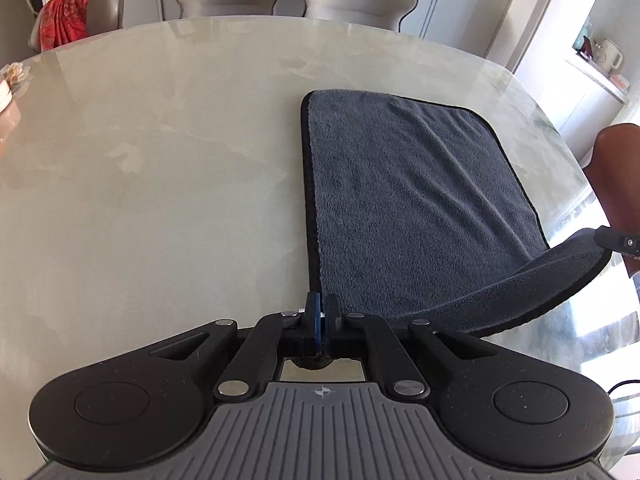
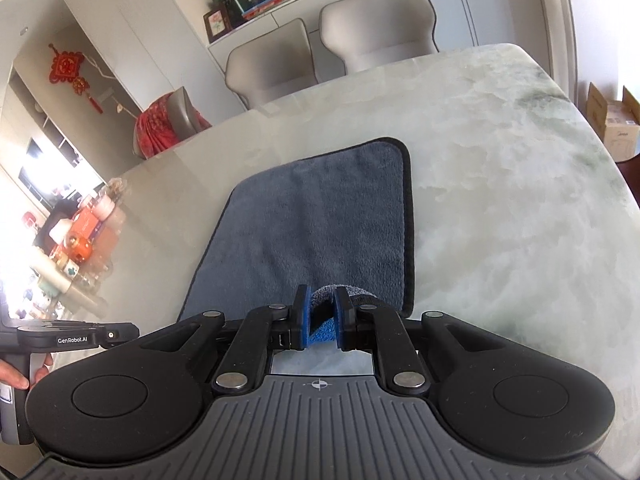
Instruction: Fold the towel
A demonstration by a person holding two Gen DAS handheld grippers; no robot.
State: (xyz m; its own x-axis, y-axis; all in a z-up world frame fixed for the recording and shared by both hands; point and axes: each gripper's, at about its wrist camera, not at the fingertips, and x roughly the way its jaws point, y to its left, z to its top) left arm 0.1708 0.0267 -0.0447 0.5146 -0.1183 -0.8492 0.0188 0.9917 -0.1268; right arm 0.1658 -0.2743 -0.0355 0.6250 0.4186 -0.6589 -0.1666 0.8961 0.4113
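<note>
L gripper (image 1: 321, 312) clamped on near-left corner of grey towel (image 1: 408, 192); R gripper (image 2: 322, 316) pinching near-right corner w/ narrow gap. Both corners lifted, near edge curls up, far half flat on marble bench (image 1: 160, 168).

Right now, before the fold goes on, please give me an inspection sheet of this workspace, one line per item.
Surface: pale marble-look table, glossy, with reflections.
Job's things: one dark grey towel with black edging, far part flat on the table, near edge lifted at both corners.
Clutter: small jars and boxes at the table's far left end.
Grippers: left tool shut on the towel's near left corner; right tool shut on the near right corner.
Cables: one dark cable at the right edge of the left wrist view.
Surroundings: grey chairs, red cloth over one chair, white cabinets, cardboard boxes.
</note>
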